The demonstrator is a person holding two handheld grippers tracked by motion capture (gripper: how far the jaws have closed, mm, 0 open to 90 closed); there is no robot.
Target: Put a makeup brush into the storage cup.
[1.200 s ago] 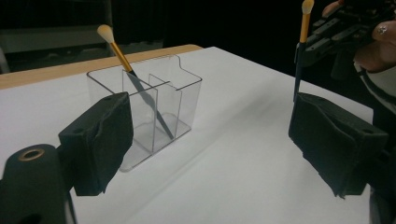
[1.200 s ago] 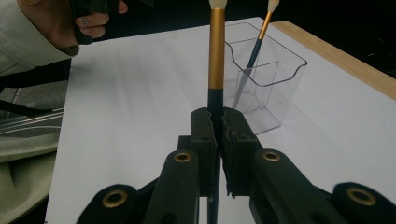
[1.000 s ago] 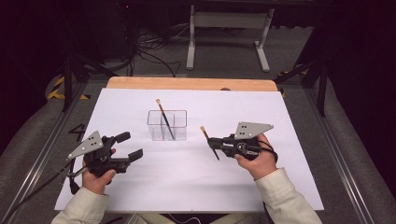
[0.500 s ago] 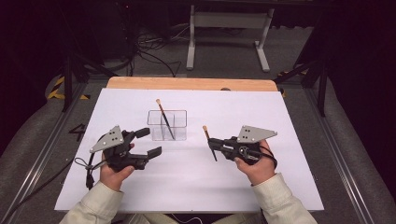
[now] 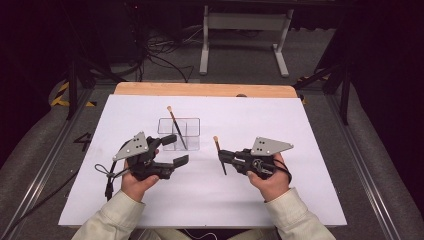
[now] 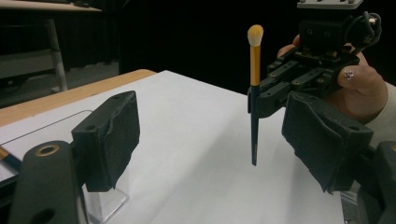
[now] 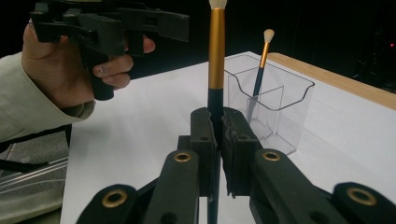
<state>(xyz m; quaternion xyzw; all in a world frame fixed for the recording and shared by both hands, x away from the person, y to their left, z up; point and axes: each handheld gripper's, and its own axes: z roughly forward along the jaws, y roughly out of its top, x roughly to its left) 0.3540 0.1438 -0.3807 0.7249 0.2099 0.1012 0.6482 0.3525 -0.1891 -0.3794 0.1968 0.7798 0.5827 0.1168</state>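
Right of the clear plastic divided holder [image 5: 179, 133], right gripper [image 5: 221, 156] clamps an orange-and-black makeup brush [image 5: 219, 152] upright. Left gripper [image 5: 175, 150], jaws apart and just closing, empty, nears holder. Steady it; lower brush vertically into a free compartment.

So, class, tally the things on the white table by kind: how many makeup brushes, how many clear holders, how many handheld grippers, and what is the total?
Makeup brushes: 2, one standing in the holder, one clamped in the right gripper
Clear compartment holders: 1
Handheld grippers: 2, left gripper and right gripper
Total: 5
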